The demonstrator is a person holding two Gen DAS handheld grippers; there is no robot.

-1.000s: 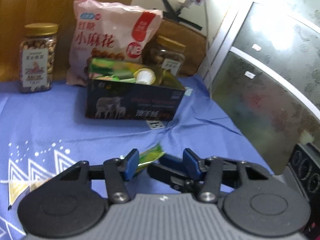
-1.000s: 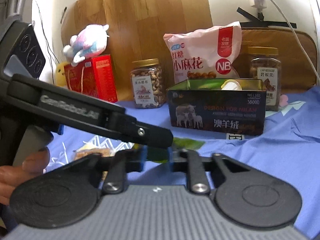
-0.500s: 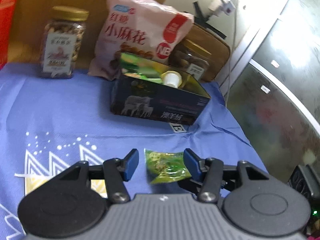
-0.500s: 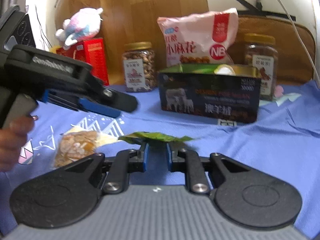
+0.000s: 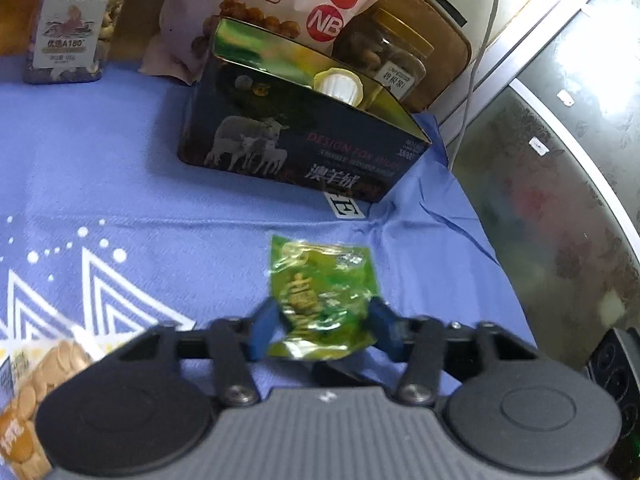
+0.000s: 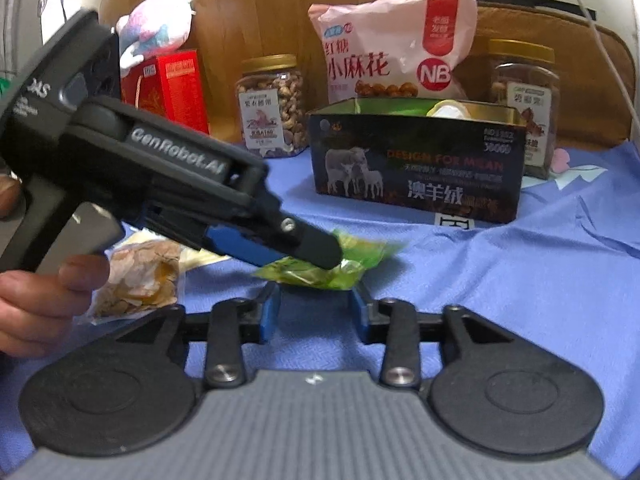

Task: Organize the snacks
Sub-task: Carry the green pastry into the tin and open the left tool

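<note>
A green snack packet (image 5: 320, 288) hangs just above the blue cloth, between the blue pads of my left gripper (image 5: 324, 328), whose jaws are closing and touch its two side edges. In the right wrist view the same packet (image 6: 308, 276) lies under the left gripper's black finger (image 6: 312, 246). My right gripper (image 6: 314, 312) sits just behind it, jaws opening, pads apart and off the packet. Behind stands the open dark box with sheep on it (image 5: 304, 152) (image 6: 416, 168), holding a white jelly cup (image 5: 338, 86).
A nut jar (image 6: 272, 104), a pink snack bag (image 6: 392, 44) and a second jar (image 6: 520, 92) line the back wall. A cracker packet (image 6: 136, 280) lies on the cloth at the left, near a person's hand (image 6: 40, 300). A red box (image 6: 172, 88) stands far left.
The right gripper, shut on the green packet before, has spread its pads and let go. The left gripper has come forward and down and narrowed onto the packet.
</note>
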